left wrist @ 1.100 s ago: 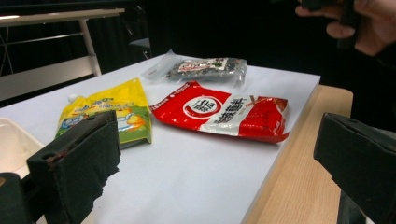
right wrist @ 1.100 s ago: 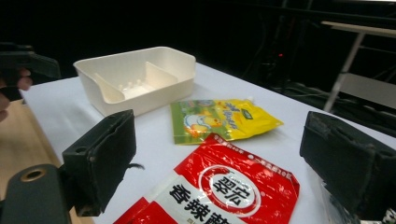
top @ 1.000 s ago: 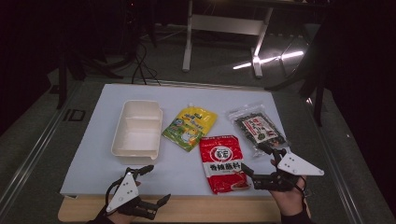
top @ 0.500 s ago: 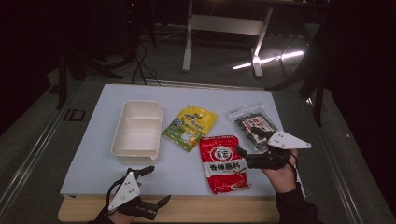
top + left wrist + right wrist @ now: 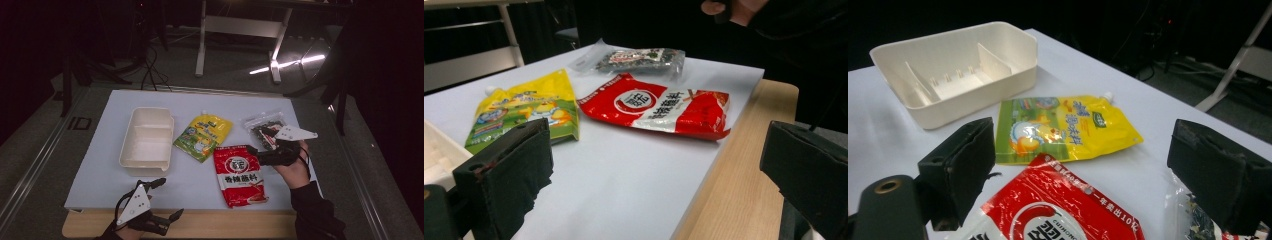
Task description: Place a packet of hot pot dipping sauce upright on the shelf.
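Red packet (image 5: 241, 174) — long axis near-to-far, top far.

From my seat: the divided tray (image 5: 146, 142) sits left on the table (image 5: 100, 165), the spouted pouch (image 5: 204, 136) just right of it. Nearer my side of that is the flat sachet (image 5: 240, 175), and the clear bag (image 5: 262, 127) is behind-right, right gripper (image 5: 257, 141) over its near end.

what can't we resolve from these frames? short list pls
- Clear packet, right gripper view: cut off by the bottom edge and hidden behind a jaw of the right gripper; contents unreadable.
- Red packet, same view: lower part cut off by the frame.
- White tray, left gripper view: mostly behind a jaw of the left gripper.
- High view: packet print too small to read.
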Available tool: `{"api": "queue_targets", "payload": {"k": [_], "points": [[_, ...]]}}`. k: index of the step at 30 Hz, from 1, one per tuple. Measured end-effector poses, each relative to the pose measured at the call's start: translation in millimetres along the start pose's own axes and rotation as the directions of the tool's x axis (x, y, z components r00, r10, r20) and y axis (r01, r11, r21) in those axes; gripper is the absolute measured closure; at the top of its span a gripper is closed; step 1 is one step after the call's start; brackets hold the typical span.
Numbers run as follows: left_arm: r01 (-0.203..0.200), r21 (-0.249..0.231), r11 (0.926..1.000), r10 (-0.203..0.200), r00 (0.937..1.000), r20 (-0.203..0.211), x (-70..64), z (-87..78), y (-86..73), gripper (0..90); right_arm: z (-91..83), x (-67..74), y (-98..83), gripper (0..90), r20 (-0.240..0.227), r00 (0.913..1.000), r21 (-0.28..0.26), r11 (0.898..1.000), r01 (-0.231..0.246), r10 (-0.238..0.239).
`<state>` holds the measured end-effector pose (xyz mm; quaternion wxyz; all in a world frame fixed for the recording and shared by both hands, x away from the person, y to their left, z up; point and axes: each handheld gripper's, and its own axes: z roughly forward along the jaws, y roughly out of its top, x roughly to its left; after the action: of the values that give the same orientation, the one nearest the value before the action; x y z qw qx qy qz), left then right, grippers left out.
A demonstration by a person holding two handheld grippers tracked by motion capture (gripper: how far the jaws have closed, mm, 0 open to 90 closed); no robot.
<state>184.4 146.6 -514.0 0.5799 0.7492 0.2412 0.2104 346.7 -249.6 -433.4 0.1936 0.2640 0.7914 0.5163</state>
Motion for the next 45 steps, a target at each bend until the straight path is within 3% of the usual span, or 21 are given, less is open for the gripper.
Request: {"api": "queue_targets", "payload": {"k": [11,23,27,30,36,37,40,42,43,45], "points": [[0.007,0.014,0.9999,-0.007,0.9999,0.011,1.0,2.5,-1.9,1.5,23.2,-21.6,-8.1,11.8,-0.011,0.9997,0.094,0.995,-0.021,0.022],[0.009,0.026,0.9996,-0.01,0.9998,0.016,1.6,3.7,-3.2,1.5,47.5,-41.0,-17.3,17.6,-0.033,0.9953,0.184,0.979,-0.084,0.091],[0.008,0.036,0.9993,-0.009,0.9997,0.024,1.8,4.4,-3.7,1.5,61.9,-48.3,-24.6,20.7,-0.036,0.9914,0.271,0.956,-0.112,0.126],[0.006,0.038,0.9993,-0.007,0.9997,0.024,1.6,4.7,-3.9,1.5,66.7,-51.6,-27.6,21.9,-0.032,0.9909,0.295,0.949,-0.115,0.131],[0.01,0.04,0.9992,-0.011,0.9996,0.026,2.1,5.3,-4.6,1.5,79.9,-61.4,-37.7,28.0,-0.041,0.9861,0.388,0.912,-0.133,0.161],[0.012,0.04,0.9991,-0.013,0.9996,0.026,2.1,5.3,-4.7,1.5,82.3,-63.1,-39.4,30.3,-0.04,0.9851,0.41,0.902,-0.137,0.167],[0.006,0.044,0.999,-0.007,0.9996,0.026,1.9,5.4,-4.8,1.5,87.3,-66.3,-43.1,38.0,-0.042,0.984,0.441,0.887,-0.137,0.173],[0.005,0.046,0.9989,-0.007,0.9996,0.029,1.9,5.6,-4.9,1.5,88.7,-67.5,-44.2,38.3,-0.043,0.9844,0.451,0.882,-0.133,0.171],[0.005,0.046,0.9989,-0.007,0.9996,0.028,1.8,5.7,-5.0,1.5,91.6,-70.5,-46.1,40.5,-0.04,0.9823,0.47,0.871,-0.143,0.183],[0.007,0.049,0.9988,-0.008,0.9995,0.03,2.0,6.0,-5.2,1.5,94.0,-73.0,-48.1,41.5,-0.036,0.9818,0.481,0.864,-0.147,0.187]]}}
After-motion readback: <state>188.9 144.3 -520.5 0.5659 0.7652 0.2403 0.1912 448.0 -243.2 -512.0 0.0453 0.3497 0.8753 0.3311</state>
